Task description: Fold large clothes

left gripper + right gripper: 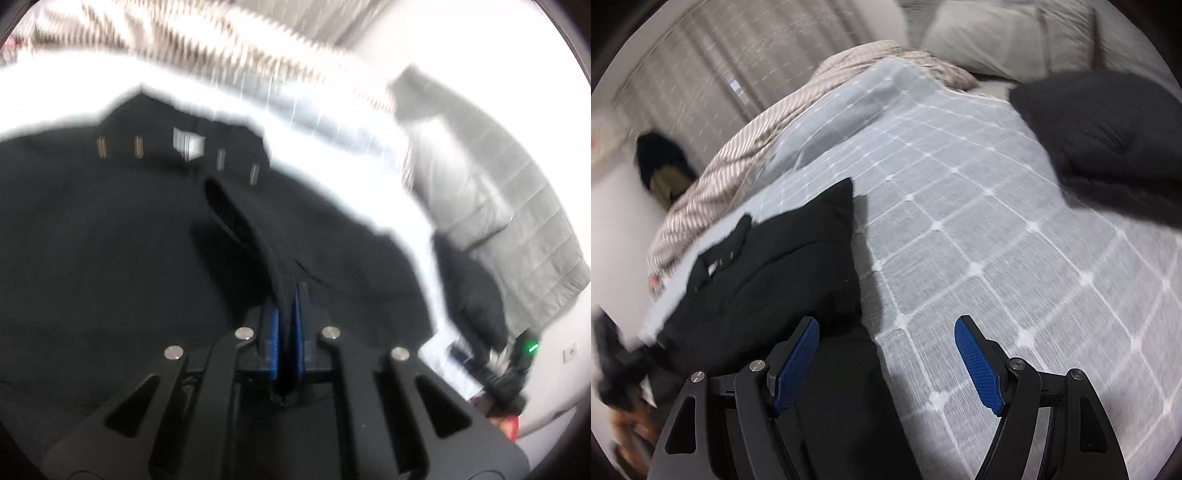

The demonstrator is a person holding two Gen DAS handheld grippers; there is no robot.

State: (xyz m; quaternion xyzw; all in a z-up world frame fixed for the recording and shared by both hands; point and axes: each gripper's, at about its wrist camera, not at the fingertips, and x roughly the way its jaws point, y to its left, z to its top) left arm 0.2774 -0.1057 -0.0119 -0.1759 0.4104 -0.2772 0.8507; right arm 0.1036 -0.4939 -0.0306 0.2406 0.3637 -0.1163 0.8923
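A large black garment lies spread on the bed, with a white label and small loops along its far edge. My left gripper is shut on a raised fold of the black garment, which runs up from between the blue pads. In the right wrist view the same black garment lies at the left on the grid-patterned bedspread. My right gripper is open and empty, its left finger over the garment's edge, its right finger over the bedspread.
A second dark garment lies at the far right of the bed. A striped blanket and grey pillows lie at the far end. A grey quilted headboard stands at the right. The other gripper shows there too.
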